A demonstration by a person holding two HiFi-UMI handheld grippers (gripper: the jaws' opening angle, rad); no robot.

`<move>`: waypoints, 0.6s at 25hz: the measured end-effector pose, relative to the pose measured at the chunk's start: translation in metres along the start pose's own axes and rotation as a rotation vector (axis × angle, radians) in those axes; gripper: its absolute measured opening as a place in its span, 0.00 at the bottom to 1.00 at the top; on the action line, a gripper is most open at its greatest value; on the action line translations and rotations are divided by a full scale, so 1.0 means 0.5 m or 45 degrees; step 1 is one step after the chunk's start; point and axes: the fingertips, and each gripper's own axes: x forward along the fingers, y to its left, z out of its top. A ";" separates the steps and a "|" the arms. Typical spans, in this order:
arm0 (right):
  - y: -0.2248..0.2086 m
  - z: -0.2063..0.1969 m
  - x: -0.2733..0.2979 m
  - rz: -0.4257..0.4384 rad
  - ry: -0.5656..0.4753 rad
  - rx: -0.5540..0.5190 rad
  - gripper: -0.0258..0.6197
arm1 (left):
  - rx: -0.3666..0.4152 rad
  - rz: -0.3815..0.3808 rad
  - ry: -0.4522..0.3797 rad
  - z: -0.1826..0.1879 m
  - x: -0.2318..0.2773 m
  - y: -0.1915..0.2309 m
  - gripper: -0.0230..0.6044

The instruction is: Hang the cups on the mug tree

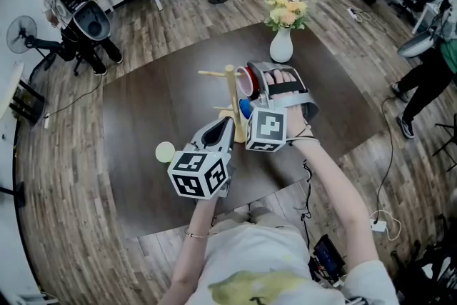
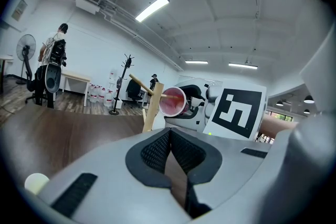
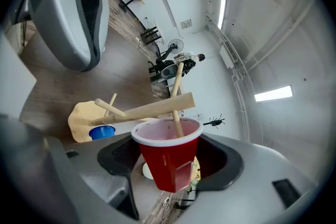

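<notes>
A wooden mug tree (image 1: 230, 102) stands mid-table. My right gripper (image 1: 253, 84) is shut on a red cup (image 1: 245, 81) held sideways against the tree's upper part. In the right gripper view a thin peg of the tree (image 3: 152, 108) reaches into the mouth of the red cup (image 3: 168, 160), gripped by the jaws (image 3: 170, 159). A blue cup (image 1: 245, 108) hangs low on the tree, near its base (image 3: 102, 132). My left gripper (image 1: 223, 126) sits just in front of the tree, its pads (image 2: 157, 152) closed together with nothing between them. From there the red cup (image 2: 172, 102) shows on the peg.
A pale yellow cup (image 1: 165, 151) rests on the dark table (image 1: 143, 111) left of my left gripper. A white vase of flowers (image 1: 281, 45) stands behind the tree. People, chairs and equipment are on the wood floor around the table.
</notes>
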 end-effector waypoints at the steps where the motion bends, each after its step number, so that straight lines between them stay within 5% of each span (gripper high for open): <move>1: 0.002 0.002 0.000 0.000 -0.005 -0.002 0.52 | -0.002 0.001 0.000 0.000 0.000 0.000 0.07; 15: 0.012 0.021 -0.008 0.008 -0.084 0.032 0.61 | -0.019 0.014 -0.001 -0.002 -0.010 0.008 0.07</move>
